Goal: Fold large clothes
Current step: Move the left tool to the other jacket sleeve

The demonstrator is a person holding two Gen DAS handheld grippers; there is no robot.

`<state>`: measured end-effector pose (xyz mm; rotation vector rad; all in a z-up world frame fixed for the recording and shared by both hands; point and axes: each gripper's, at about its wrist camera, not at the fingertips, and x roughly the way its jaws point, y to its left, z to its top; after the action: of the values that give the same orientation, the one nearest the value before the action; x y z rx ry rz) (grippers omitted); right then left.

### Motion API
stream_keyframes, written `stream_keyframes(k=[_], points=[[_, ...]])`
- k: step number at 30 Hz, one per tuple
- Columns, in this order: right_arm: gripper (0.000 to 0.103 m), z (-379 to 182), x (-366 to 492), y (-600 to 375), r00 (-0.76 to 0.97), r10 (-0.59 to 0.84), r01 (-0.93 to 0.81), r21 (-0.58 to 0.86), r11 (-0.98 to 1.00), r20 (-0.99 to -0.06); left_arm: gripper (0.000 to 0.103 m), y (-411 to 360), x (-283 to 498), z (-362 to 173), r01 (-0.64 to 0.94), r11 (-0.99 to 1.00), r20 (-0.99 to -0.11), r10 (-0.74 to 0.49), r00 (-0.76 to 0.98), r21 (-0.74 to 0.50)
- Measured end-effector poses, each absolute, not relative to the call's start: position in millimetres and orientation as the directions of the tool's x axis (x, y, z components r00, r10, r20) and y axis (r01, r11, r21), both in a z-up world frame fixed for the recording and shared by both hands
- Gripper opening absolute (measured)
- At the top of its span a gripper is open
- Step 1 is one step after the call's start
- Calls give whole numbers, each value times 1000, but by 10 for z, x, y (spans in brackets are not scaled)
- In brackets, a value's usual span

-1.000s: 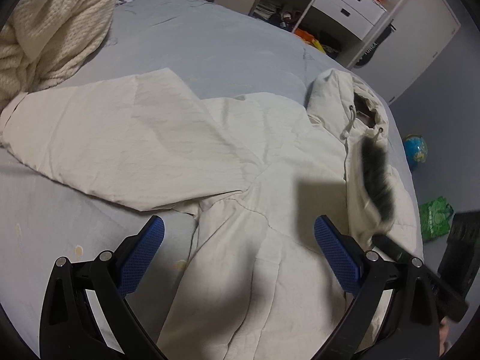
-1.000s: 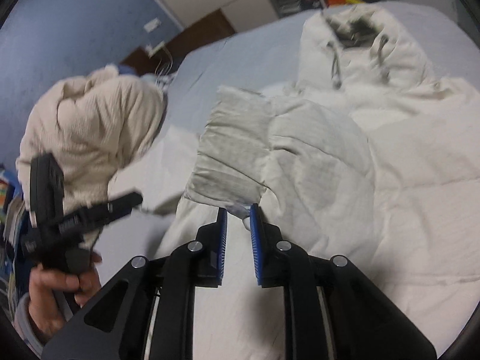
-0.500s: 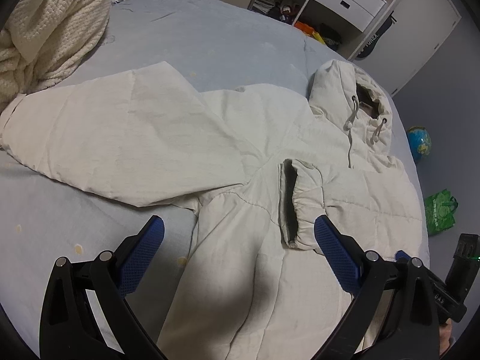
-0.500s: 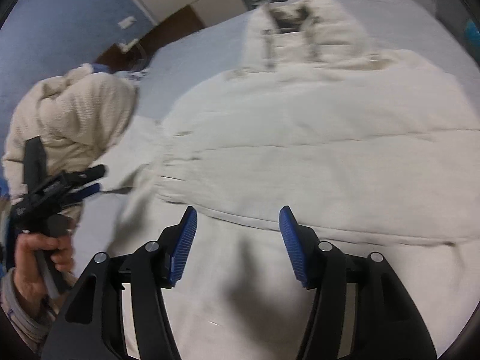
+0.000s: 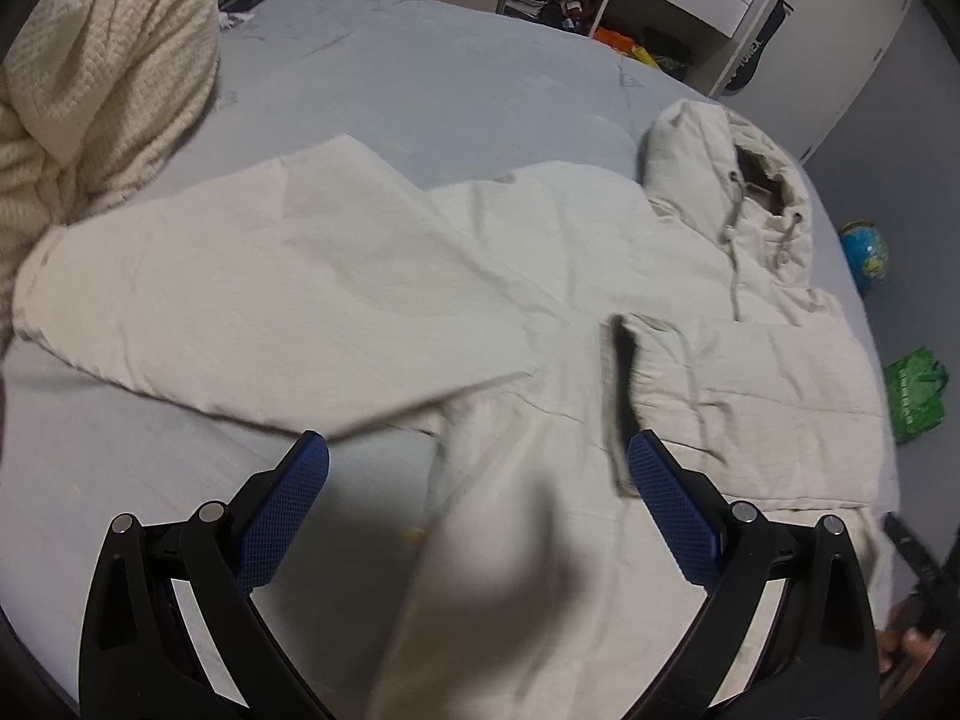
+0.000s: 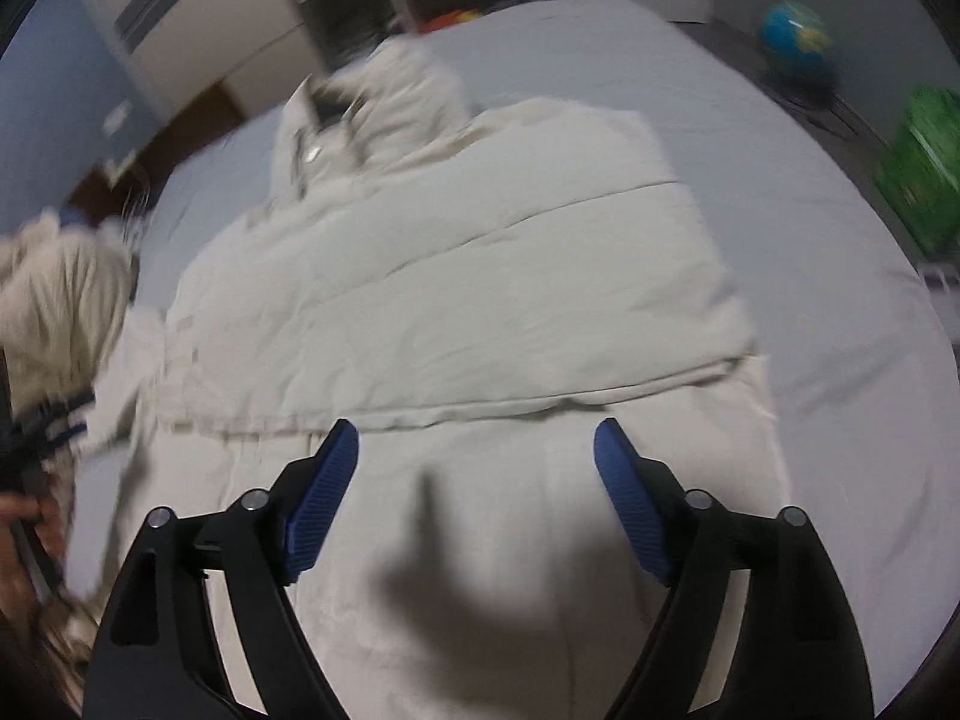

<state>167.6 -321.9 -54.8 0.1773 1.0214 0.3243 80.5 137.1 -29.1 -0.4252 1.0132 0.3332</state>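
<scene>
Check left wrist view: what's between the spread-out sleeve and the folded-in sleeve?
In the left wrist view, only the jacket's own torso lies between the spread-out sleeve and the folded-in sleeve; nothing else rests there.

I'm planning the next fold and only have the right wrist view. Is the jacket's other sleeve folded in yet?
Observer: No. The left wrist view shows the unfolded sleeve spread flat on the bed, angled out from the jacket.
Operator: Is the left gripper holding it?
Observer: No. The left gripper is open and empty, hovering above the spot where that sleeve meets the body.
Operator: Anything near its cuff?
Observer: A knitted cream blanket is piled right beside the cuff end. I cannot tell whether they touch.
</scene>
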Motion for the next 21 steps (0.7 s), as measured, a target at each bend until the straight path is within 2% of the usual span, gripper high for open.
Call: stream_keyframes(k=[6,16,21], points=[[82,-540,1691,-3488,528,318,-65,336,940,-788,96,1913,635,-410,-578,793,-890,107,443,-192],[82,-648,1711,-3570,503,304,12,358,934,-809,96,2756,129,-536,-731,644,-903,140,406,-228],[82,-638,1699,-3546,509,258,22,312,950,-821,96,3040,-53,-596,-775,581,-894,172,415,-248]])
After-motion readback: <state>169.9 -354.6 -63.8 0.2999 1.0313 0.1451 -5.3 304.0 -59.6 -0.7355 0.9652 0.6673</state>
